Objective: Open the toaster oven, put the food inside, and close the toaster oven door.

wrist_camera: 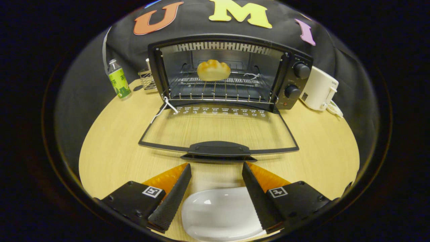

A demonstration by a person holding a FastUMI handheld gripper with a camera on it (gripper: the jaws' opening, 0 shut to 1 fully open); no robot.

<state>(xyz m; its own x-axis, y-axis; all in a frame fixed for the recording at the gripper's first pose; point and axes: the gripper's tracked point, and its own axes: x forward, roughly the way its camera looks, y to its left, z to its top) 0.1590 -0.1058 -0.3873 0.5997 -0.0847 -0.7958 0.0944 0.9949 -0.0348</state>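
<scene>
The tool [216, 168] is held wide and empty; the door handle [218, 149] lies crosswise just ahead, bread [213, 70] already racked inside.

Tool [216, 164]: both fingers present and spread wide apart, nothing between them, nothing gripped. Left finger [171, 195] and right finger [258, 196] angle outward from base to tip, their inner faces turned toward each other across an unobstructed gap. Inner faces carry a fine textured pattern. Each finger mount bears a small square marker on its upper surface. Tips sit level with each other, pointing forward. Neither finger touches any object. The holding hand cannot be assessed.
</scene>
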